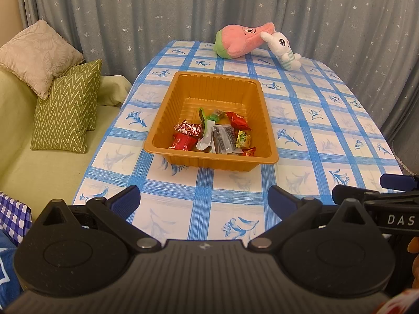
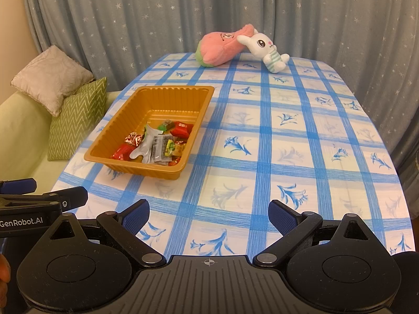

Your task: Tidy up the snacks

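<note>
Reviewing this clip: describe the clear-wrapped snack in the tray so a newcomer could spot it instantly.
Find the orange plastic tray on the blue-checked tablecloth, left of the table's middle. Its snacks are heaped at the near end. The clear-wrapped snack lies in the middle of that heap, see-through with dark print, flanked by red and yellow-green wrappers.

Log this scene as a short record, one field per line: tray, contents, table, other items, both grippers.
tray: orange plastic tray, on the table's left part, near the sofa side
contents: wrapped snacks piled at the tray's near end; far end bare
table: blue checked tablecloth
other items: pink plush and white rabbit plush touching, at the far edge
left gripper: open, holding nothing, short of the tray
right gripper: open, holding nothing, over bare cloth
</note>
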`<state>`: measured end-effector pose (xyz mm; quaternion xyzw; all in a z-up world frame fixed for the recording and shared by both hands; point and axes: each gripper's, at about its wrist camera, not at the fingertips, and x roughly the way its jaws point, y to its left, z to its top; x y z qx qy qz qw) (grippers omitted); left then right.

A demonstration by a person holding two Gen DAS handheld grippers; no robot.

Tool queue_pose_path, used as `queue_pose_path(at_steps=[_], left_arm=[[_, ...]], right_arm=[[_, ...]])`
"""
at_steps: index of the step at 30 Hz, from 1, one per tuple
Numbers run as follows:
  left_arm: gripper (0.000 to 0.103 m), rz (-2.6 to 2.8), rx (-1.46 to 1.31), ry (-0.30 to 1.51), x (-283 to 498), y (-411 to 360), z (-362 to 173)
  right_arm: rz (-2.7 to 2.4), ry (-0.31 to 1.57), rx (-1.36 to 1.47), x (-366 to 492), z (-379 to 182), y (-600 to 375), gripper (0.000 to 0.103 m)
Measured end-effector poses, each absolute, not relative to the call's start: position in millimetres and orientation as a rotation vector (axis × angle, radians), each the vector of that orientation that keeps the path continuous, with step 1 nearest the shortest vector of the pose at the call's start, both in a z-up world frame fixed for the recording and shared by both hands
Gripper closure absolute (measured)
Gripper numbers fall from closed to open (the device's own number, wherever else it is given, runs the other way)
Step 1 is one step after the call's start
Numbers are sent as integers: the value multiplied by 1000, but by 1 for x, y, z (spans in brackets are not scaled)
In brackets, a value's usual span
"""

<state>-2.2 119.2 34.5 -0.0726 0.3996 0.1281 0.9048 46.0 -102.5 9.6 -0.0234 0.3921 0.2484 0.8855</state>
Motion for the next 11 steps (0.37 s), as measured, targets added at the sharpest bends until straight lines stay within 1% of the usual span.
queue_pose_path(at_steps=[11], left_arm=[[0, 267, -145, 807, 0, 119, 34]], right_arm=[[518, 814, -49, 46, 10, -103, 6]])
